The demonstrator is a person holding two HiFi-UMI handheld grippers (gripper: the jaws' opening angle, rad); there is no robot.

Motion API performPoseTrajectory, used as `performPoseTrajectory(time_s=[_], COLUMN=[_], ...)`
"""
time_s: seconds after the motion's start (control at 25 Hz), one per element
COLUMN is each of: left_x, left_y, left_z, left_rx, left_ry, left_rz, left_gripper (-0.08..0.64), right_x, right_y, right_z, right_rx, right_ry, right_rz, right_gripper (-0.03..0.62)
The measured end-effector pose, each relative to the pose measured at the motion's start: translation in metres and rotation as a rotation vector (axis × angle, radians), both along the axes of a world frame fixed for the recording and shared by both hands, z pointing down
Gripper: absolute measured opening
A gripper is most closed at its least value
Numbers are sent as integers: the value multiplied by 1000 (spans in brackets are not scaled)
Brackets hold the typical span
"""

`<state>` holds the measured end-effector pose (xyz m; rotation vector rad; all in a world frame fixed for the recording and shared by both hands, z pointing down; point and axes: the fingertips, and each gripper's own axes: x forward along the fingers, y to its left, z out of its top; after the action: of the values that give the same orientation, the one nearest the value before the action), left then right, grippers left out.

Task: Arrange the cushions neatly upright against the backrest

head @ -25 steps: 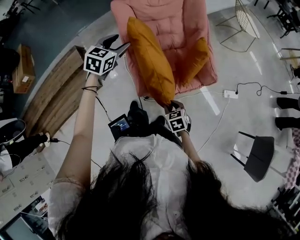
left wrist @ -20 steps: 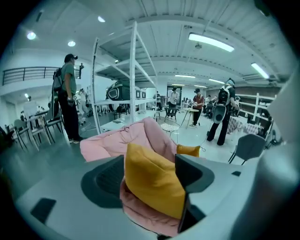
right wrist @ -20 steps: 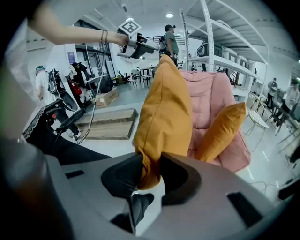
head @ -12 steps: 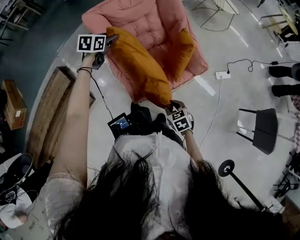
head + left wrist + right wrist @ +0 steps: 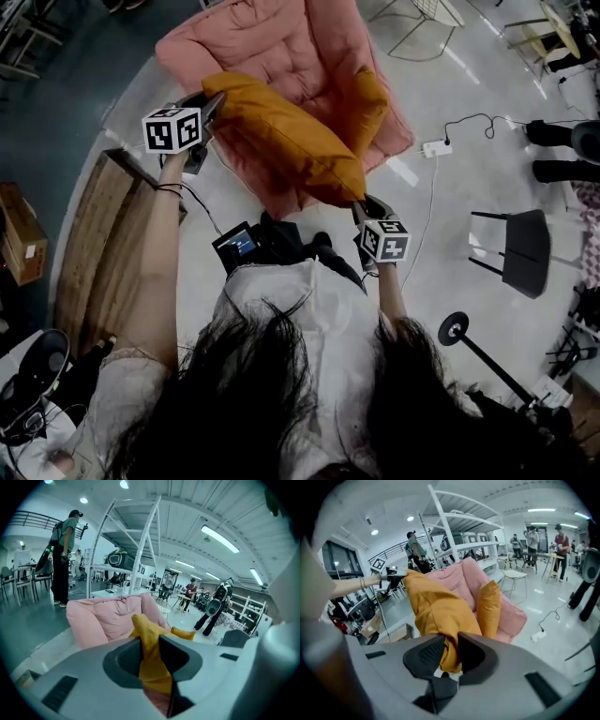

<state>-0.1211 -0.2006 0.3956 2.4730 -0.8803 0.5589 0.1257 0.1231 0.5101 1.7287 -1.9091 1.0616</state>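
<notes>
left gripper: jaws just closed, pinched cushion corner; a second ago it was off it
right gripper: jaws narrowed on the opposite corner, sat higher than before
cushion: hung flatter than before, over chair seat, beside second cushion

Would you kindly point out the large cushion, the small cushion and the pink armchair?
large cushion [image 5: 291,141], head view, middle of its face
small cushion [image 5: 370,108], head view, its middle
pink armchair [image 5: 272,42], head view, bare backrest
</notes>
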Motion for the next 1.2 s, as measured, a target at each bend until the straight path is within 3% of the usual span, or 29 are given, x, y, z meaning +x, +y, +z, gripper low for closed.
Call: performPoseTrajectory(time_s=[0.12,0.28,0.56,0.72,0.92,1.2], left_x=[-29,-61,-88,-88,-76,-69], left_y=[6,11,5,7,2,6], left_z=[-4,-7,-18,-23,-48,-76], left_rx=[-14,-13,-9,0,14,35], left_ry=[64,124,182,196,272,334], left_rz=[-58,-117,-141,-119,-150,-245], left_gripper=[107,101,97,95,92,89], right_x=[13,22,29,40,64,77], right_y=[-27,-72,-148,-192,-243,-321], right_z=[-33,-82,-170,-202,-232,-263], right_rx=[75,163,328,365,401,438], right_ry=[38,142,283,373,385,372], right_rz=[50,41,21,10,-20,-174], right_gripper=[78,75,72,72,71,71])
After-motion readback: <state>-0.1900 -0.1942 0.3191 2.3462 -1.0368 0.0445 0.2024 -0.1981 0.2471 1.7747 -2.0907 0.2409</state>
